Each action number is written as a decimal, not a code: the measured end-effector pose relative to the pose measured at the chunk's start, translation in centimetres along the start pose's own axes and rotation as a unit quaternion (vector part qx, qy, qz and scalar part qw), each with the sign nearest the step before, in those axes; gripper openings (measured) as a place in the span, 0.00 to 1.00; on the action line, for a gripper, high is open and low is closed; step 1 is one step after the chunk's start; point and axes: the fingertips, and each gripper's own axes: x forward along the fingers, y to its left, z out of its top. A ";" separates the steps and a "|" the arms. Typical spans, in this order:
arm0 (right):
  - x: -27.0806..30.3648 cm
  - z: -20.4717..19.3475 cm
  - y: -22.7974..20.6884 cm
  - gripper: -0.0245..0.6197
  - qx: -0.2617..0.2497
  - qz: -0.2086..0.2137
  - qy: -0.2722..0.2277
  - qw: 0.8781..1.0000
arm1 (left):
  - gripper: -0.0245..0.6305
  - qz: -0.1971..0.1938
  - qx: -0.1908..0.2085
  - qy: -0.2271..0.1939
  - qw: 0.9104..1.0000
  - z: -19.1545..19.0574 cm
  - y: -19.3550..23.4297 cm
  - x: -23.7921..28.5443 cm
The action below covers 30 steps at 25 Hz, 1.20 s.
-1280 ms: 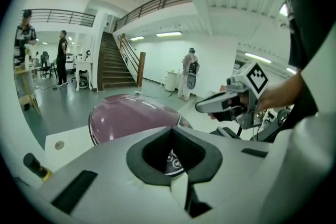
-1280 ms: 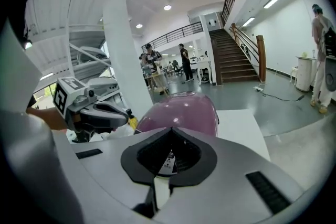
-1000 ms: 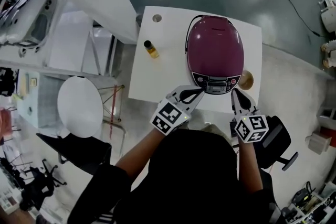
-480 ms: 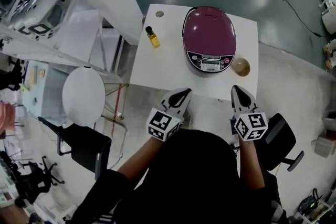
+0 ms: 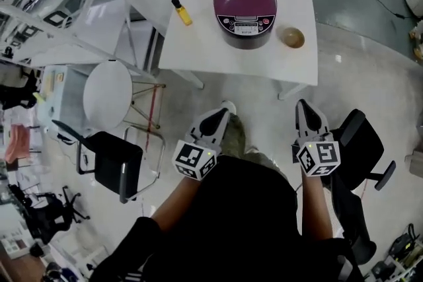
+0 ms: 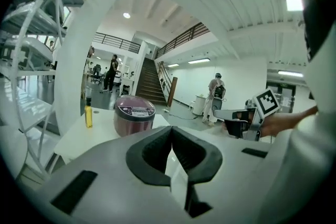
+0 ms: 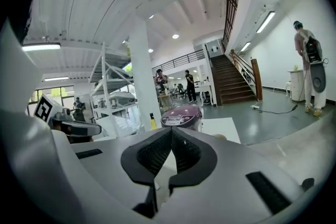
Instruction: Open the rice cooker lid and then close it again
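The maroon rice cooker [image 5: 244, 6] stands on the white table [image 5: 198, 43] at the top of the head view, its lid down and its control panel facing me. It shows small and far off in the left gripper view [image 6: 135, 115] and the right gripper view [image 7: 182, 115]. My left gripper [image 5: 223, 113] and right gripper [image 5: 305, 106] are held over the floor, well short of the table's near edge, both pointing toward the cooker. The left gripper's [image 6: 170, 129] jaws are shut with nothing between them. The right gripper [image 7: 171, 130] is likewise shut and empty.
A small yellow bottle [image 5: 182, 12] stands left of the cooker and a brown bowl [image 5: 291, 37] to its right. A round white stool [image 5: 108, 94] and a black chair [image 5: 109, 162] are on my left, another black chair [image 5: 360, 142] on my right. White shelving [image 5: 39, 3] fills the upper left.
Both grippers have drawn back from the cooker's front, off the table and out over the floor. The table and cooker now sit much farther away at the top of the view.
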 end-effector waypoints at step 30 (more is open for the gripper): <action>-6.3 -0.6 5.1 0.04 -0.069 0.011 0.001 0.998 | 0.04 0.085 0.074 -0.086 0.990 1.5 -0.4 -9.7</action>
